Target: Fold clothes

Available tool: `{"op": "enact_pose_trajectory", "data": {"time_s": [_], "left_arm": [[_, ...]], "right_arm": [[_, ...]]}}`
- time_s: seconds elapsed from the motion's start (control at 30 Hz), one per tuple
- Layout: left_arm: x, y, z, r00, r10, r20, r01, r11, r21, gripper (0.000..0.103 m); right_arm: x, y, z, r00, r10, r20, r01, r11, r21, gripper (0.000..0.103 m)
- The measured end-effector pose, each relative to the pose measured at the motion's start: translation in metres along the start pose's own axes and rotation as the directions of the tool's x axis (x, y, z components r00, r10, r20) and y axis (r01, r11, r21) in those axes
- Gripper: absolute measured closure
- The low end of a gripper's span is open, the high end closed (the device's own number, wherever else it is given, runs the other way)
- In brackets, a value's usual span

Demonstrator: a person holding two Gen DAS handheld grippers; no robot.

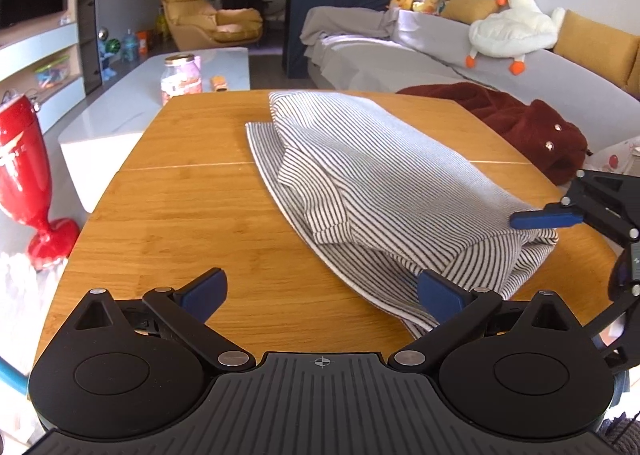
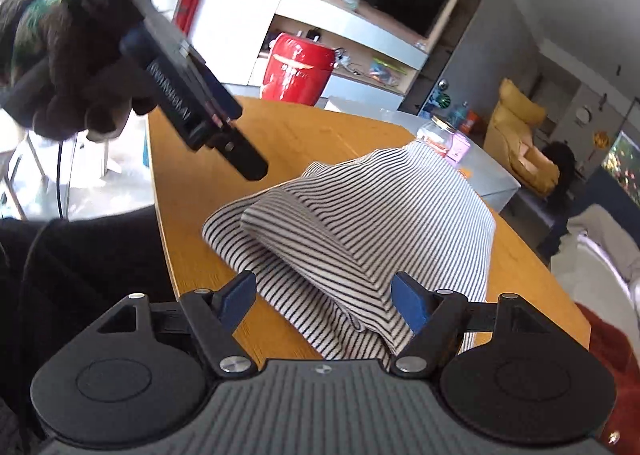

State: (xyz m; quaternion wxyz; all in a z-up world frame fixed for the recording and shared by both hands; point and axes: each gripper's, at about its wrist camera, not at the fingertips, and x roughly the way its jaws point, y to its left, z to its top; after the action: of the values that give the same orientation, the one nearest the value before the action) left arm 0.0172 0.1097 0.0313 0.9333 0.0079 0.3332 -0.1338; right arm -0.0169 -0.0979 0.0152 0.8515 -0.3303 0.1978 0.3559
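A black-and-white striped garment [image 1: 372, 179] lies folded in a bundle on the wooden table [image 1: 180, 207], right of its middle. My left gripper [image 1: 322, 295] hovers open at the near edge; its right finger [image 1: 440, 297] is at the garment's near hem, with bare wood between the fingers. My right gripper [image 2: 324, 303] is open too, its fingers spread on either side of the garment's [image 2: 360, 215] near corner. From the left wrist view, one blue finger [image 1: 544, 218] of the right gripper rests over the bundle's right end. A gloved hand [image 2: 60, 67] holds the left gripper above the table.
A dark red garment [image 1: 528, 127] lies on the grey sofa [image 1: 580, 87] right of the table. A jar [image 1: 181, 79] stands on a white coffee table [image 1: 120, 115] beyond. A red vase [image 1: 20, 175] stands at the left, a plush goose [image 1: 516, 23] on the sofa.
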Motion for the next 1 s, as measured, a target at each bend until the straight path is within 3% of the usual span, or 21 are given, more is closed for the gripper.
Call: {"op": "enact_pose_trajectory", "data": {"time_s": [0.1,0.17,0.23,0.33,0.43,0.6,0.67,0.7,0.77,0.9,1.0], "left_arm": [[-0.007,-0.003,-0.001,1.0,-0.022,0.008,0.022,1.0,0.016,0.0],[-0.011,-0.005,-0.002,0.999,-0.042,0.01,0.042,0.999,0.032,0.0],[-0.013,-0.009,-0.004,0.998,-0.058,0.01,0.058,0.997,0.06,0.0],[-0.012,-0.019,-0.007,0.997,-0.077,0.0,0.077,0.989,0.124,0.0],[-0.007,-0.028,-0.011,0.994,-0.107,-0.028,0.11,0.978,0.177,0.0],[0.015,-0.038,-0.012,0.996,-0.06,-0.062,0.071,0.976,0.205,0.0],[0.023,-0.04,-0.01,0.997,-0.028,-0.069,0.041,0.977,0.209,0.0],[0.028,-0.041,-0.01,0.997,-0.012,-0.072,0.027,0.977,0.211,0.0],[0.028,-0.037,-0.004,0.998,-0.024,-0.06,0.034,0.984,0.172,0.0],[0.027,-0.031,0.007,0.997,-0.065,-0.039,0.068,0.992,0.107,0.0],[0.027,-0.027,0.015,0.995,-0.094,-0.021,0.095,0.994,0.058,0.0]], "right_arm": [[0.009,0.004,0.002,1.0,-0.019,-0.014,0.019,1.0,-0.024,0.029],[0.013,-0.012,0.005,1.0,0.007,-0.02,-0.004,0.995,0.099,0.037],[0.017,-0.039,0.005,0.998,0.066,-0.018,-0.058,0.955,0.291,0.038],[0.022,-0.076,-0.006,0.988,0.151,0.005,-0.132,0.846,0.517,0.038],[0.022,-0.082,-0.013,0.986,0.166,0.011,-0.145,0.825,0.546,0.037],[0.018,-0.071,-0.014,0.991,0.136,-0.004,-0.118,0.869,0.48,0.034],[0.012,-0.066,-0.012,0.991,0.131,0.004,-0.119,0.889,0.442,0.027],[0.006,-0.064,-0.011,0.99,0.138,0.022,-0.134,0.895,0.425,0.019],[-0.004,-0.058,-0.007,0.99,0.133,0.04,-0.138,0.915,0.379,0.015],[-0.007,-0.035,-0.005,0.999,0.04,0.0,-0.039,0.981,0.188,0.011],[0.008,-0.017,-0.002,0.999,-0.019,-0.048,0.021,0.998,0.055,0.011]]}}
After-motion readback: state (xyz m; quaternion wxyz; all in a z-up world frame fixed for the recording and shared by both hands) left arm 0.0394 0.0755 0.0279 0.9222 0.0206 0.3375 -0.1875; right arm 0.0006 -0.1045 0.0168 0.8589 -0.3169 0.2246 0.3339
